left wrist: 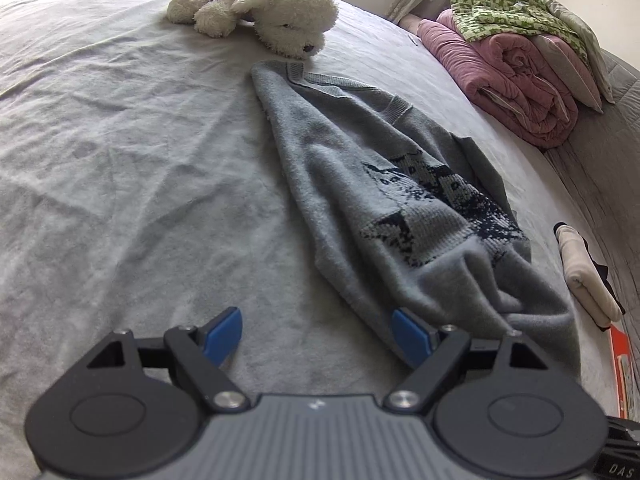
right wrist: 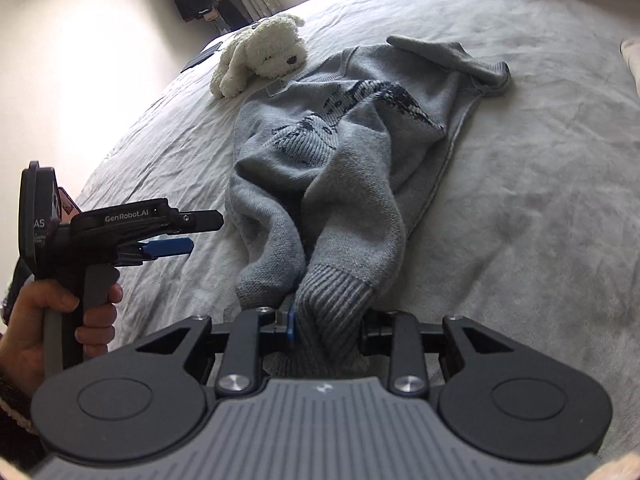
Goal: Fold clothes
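Note:
A grey knitted sweater with a dark pattern lies bunched lengthwise on the bed sheet. It also shows in the right wrist view. My left gripper is open and empty, just above the sheet, with its right blue pad touching the sweater's near edge. It shows from the side in the right wrist view, left of the sweater. My right gripper is shut on the sweater's ribbed hem, which is pulled toward the camera.
A white plush dog lies by the sweater's collar; it also shows in the right wrist view. Folded pink and green bedding is stacked at the far right. A folded cream garment and an orange box lie at the right edge.

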`<state>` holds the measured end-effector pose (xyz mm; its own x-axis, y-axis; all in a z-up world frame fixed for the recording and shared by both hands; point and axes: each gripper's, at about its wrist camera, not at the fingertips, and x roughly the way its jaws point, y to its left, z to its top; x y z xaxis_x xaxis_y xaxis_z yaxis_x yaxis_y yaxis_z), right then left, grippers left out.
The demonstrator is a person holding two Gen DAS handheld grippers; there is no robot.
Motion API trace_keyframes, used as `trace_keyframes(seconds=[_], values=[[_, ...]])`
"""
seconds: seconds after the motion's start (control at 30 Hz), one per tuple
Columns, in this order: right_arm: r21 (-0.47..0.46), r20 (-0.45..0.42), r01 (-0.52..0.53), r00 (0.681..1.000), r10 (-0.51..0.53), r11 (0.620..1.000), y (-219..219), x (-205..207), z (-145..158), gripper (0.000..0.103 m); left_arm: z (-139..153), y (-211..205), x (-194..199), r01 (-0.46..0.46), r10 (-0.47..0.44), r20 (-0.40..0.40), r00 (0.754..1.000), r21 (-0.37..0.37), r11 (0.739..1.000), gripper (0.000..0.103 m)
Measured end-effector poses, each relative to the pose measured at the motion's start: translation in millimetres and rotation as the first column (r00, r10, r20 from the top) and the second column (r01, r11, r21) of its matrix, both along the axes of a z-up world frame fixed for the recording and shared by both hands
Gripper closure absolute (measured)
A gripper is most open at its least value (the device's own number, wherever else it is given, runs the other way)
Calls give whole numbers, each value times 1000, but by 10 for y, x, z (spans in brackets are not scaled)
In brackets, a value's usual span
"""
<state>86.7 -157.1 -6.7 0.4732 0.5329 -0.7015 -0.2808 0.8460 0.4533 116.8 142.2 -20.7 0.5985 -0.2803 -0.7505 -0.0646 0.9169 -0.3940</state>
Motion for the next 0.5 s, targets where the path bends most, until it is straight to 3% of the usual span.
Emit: trace_keyframes(seconds=[0.13, 0.27, 0.5], values=[[75, -1, 0, 1000, 0, 997, -171, 70, 97, 59, -5, -84, -28, 42, -43, -9, 999, -75, 996, 21], [210, 6, 62, 998, -65, 976, -445, 101, 204, 46, -17, -154, -71, 81, -83, -13, 996, -120, 990, 23], [215, -81, 216, 976, -203, 953, -685, 198, 27, 45, -98, -256, -73, 102, -101, 16, 995, -214, 972, 29]])
